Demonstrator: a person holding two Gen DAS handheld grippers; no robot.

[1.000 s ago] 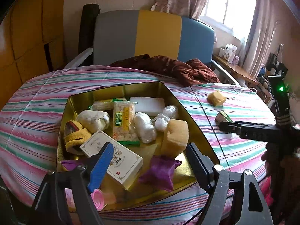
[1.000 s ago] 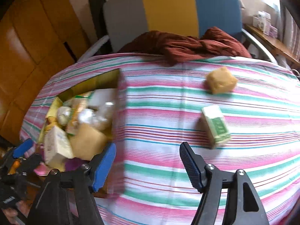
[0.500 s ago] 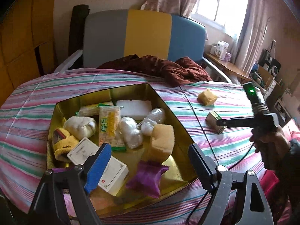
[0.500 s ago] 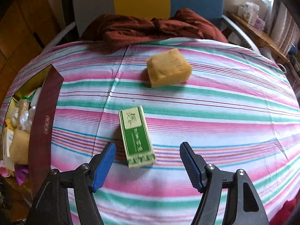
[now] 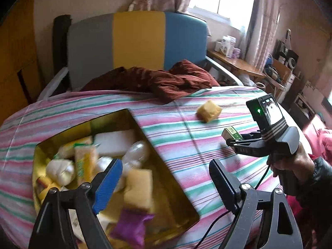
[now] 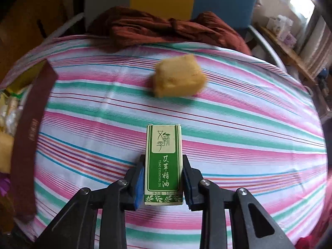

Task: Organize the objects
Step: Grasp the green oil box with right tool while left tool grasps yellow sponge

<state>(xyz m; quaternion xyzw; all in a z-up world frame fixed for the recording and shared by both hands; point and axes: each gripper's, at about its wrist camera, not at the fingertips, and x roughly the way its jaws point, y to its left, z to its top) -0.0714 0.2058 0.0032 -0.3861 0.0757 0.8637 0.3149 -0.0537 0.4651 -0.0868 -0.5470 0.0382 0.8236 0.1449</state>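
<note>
My right gripper [image 6: 162, 178] is shut on a small green essential-oil box [image 6: 163, 164], held just above the striped cloth; it also shows in the left wrist view [image 5: 232, 133]. A yellow sponge [image 6: 178, 75] lies on the cloth beyond it, also in the left wrist view [image 5: 209, 111]. My left gripper [image 5: 164, 179] is open and empty over the near right corner of a gold tin box [image 5: 166, 161] filled with several items: packets, a white block, a yellow sponge [image 5: 138, 188], a purple packet [image 5: 130, 226].
The round table wears a striped cloth [image 6: 238, 124]. A crumpled dark red garment [image 5: 157, 81] lies at its far edge before a grey-yellow-blue chair [image 5: 137, 43]. The tin's dark red outer wall [image 6: 31, 128] shows at the left of the right wrist view.
My right gripper moved forward onto the green box and closed on it, lifting it slightly. My left gripper shifted to the right along the tin.
</note>
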